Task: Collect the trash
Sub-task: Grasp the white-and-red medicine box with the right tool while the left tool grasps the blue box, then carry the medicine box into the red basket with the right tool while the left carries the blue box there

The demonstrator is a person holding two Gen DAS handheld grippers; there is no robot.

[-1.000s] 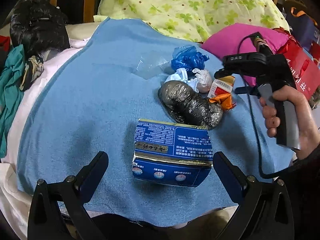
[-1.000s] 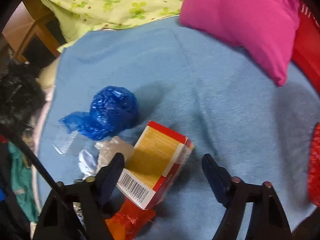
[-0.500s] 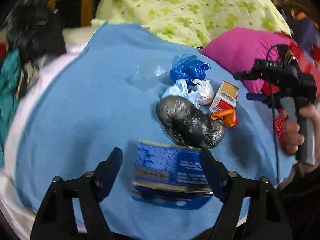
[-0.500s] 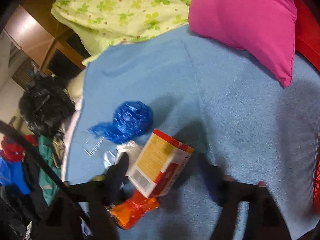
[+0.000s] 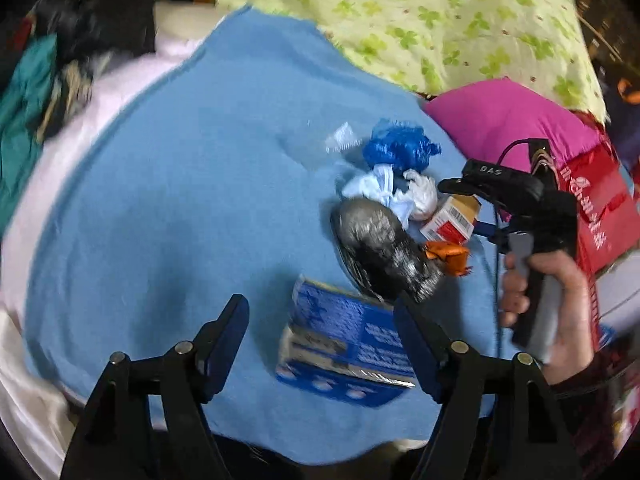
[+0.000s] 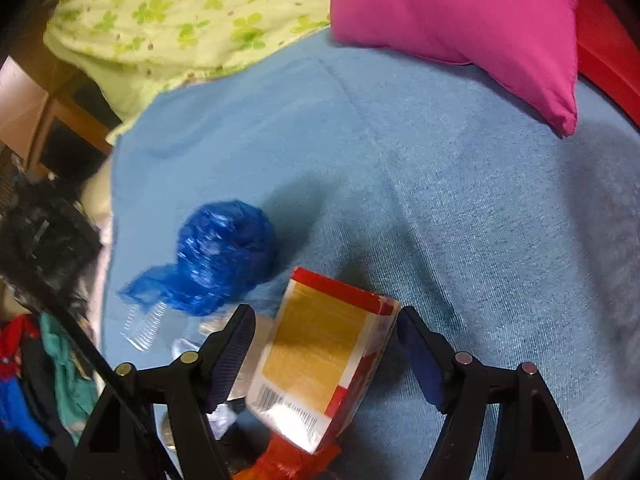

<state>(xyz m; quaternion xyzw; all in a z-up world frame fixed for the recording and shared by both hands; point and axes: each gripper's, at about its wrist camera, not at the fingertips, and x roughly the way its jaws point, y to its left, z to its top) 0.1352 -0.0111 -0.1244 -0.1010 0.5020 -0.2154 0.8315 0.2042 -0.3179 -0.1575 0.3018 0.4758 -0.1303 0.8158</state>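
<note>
Trash lies on a blue blanket [image 5: 180, 208]. A blue carton [image 5: 344, 348] lies between the fingers of my open left gripper [image 5: 322, 344]; the right finger is close to it, the left finger stands apart. Beyond it are a crumpled black-silver bag [image 5: 380, 248], an orange wrapper [image 5: 448, 256], white bags [image 5: 400, 192] and a blue bag [image 5: 400, 148]. My right gripper [image 6: 324, 344] is open around a red-and-yellow box [image 6: 320, 364], also seen in the left wrist view [image 5: 452, 220]. The blue bag [image 6: 224, 256] lies to the box's left.
A pink pillow [image 6: 460, 20] and a green floral quilt [image 6: 180, 20] lie at the far side. A red bag [image 5: 596, 204] stands at the right. Dark and teal clothes [image 5: 36, 92] pile at the left. A clear plastic piece [image 6: 144, 324] lies under the blue bag.
My left gripper has narrowed and come in over the blue carton. My right gripper has narrowed and moved forward, so its fingers now flank the red-and-yellow box.
</note>
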